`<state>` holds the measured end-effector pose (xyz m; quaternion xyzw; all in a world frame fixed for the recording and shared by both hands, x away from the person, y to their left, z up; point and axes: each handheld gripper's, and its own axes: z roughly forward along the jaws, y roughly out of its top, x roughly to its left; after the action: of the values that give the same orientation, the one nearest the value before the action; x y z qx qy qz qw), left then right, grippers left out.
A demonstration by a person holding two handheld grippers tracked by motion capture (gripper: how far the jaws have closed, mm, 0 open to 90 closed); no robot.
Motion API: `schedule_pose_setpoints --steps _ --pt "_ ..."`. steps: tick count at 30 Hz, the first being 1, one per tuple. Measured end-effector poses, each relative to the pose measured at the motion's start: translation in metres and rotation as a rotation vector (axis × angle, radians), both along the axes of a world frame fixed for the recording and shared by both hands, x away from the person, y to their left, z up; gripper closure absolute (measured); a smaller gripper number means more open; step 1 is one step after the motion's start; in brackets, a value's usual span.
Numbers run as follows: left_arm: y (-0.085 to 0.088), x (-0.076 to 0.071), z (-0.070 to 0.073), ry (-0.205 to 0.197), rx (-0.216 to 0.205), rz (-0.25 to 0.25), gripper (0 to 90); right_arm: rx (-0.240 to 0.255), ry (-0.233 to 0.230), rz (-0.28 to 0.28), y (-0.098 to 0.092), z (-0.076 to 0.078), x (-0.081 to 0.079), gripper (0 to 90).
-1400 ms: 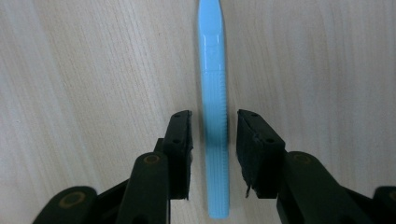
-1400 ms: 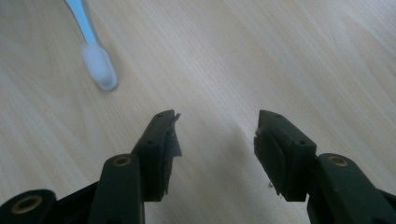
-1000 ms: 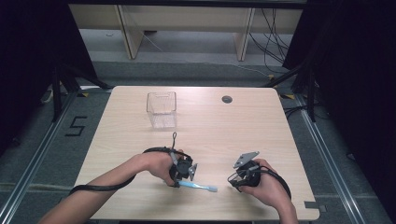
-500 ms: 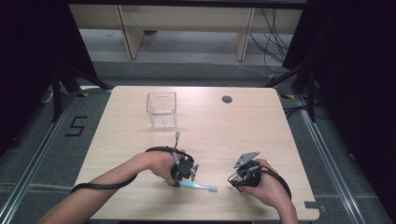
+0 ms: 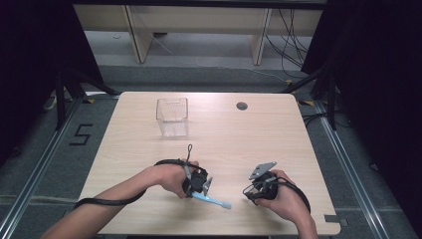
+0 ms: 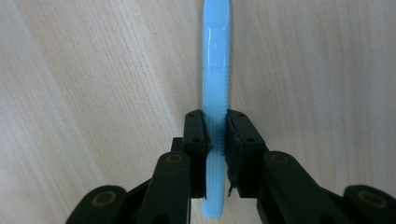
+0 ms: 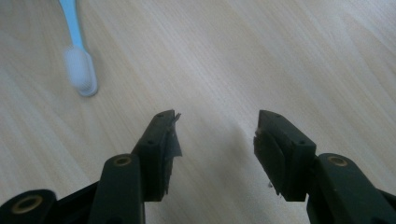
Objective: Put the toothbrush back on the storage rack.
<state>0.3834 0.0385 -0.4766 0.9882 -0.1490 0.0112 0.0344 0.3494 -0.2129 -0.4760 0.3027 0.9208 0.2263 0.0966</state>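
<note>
A light blue toothbrush [image 5: 213, 200] lies on the wooden table [image 5: 278, 139] near its front edge. My left gripper [image 5: 199, 189] sits over its handle end. In the left gripper view my left gripper [image 6: 215, 128] is shut on the ribbed handle of the toothbrush [image 6: 215, 70]; the jaws have just been closing and both pads now press on the handle. My right gripper [image 5: 253, 193] rests to the right of the brush head. In the right gripper view my right gripper [image 7: 215, 135] stands open over bare wood, with the bristled head of the toothbrush [image 7: 80, 70] at the upper left.
A clear plastic box [image 5: 172, 117] stands upright at the back left of the table. A round cable hole [image 5: 242, 105] is set in the back of the top. Wooden shelf legs and cables lie on the floor beyond the table.
My left gripper has closed on the toothbrush handle. Both hands and the toothbrush stay where they were.
</note>
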Motion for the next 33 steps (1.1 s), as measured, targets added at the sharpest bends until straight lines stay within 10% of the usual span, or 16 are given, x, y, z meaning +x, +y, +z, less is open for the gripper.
schedule_pose_setpoints --steps 33 --pt "0.066 0.007 0.025 0.097 -0.356 0.161 78.1 0.009 -0.004 -0.011 -0.003 -0.004 0.002 49.0"
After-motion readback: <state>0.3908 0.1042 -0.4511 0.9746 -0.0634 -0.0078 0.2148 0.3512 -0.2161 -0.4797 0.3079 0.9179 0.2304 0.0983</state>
